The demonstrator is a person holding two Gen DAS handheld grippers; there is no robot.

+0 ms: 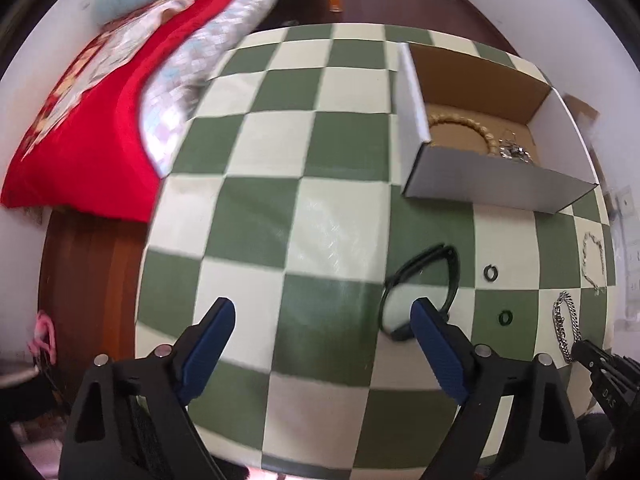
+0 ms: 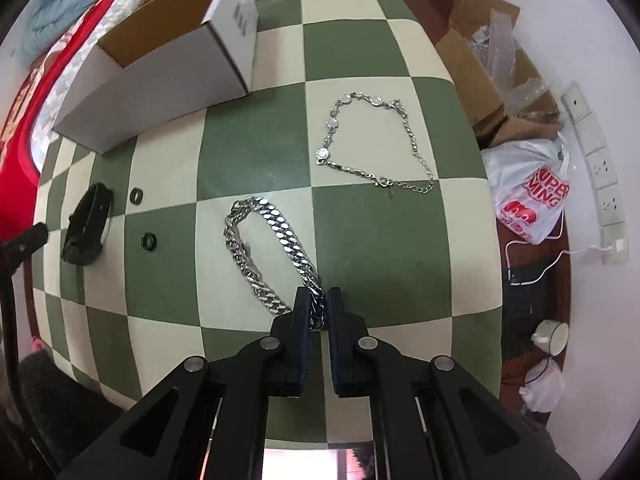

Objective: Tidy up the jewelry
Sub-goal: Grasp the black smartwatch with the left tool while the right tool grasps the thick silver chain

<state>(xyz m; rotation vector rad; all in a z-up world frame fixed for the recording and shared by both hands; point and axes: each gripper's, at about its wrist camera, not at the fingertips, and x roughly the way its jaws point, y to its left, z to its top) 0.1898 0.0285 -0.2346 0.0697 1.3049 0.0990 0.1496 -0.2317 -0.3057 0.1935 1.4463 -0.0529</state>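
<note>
My right gripper [image 2: 317, 300] is shut on the near end of a thick silver chain bracelet [image 2: 264, 240], which lies on the green-and-cream checked table [image 2: 256, 144]. A thin silver bracelet with round stones [image 2: 372, 144] lies beyond it. Left of the chain sit two small dark rings [image 2: 137, 196] [image 2: 149, 241] and a black band [image 2: 89, 224]. My left gripper [image 1: 322, 316] hangs open above the table, its right finger just in front of the black band [image 1: 424, 284]. The white cardboard box [image 1: 496, 184] holds a wooden bead bracelet [image 1: 460, 128] and a silver piece [image 1: 514, 150].
A red patterned blanket [image 1: 92, 140] and quilt lie left of the table. On the floor to the right are cardboard boxes [image 2: 476, 64], a white plastic bag [image 2: 532, 188], a power strip [image 2: 596, 168] and a cup [image 2: 554, 336]. The table's near edge is close below both grippers.
</note>
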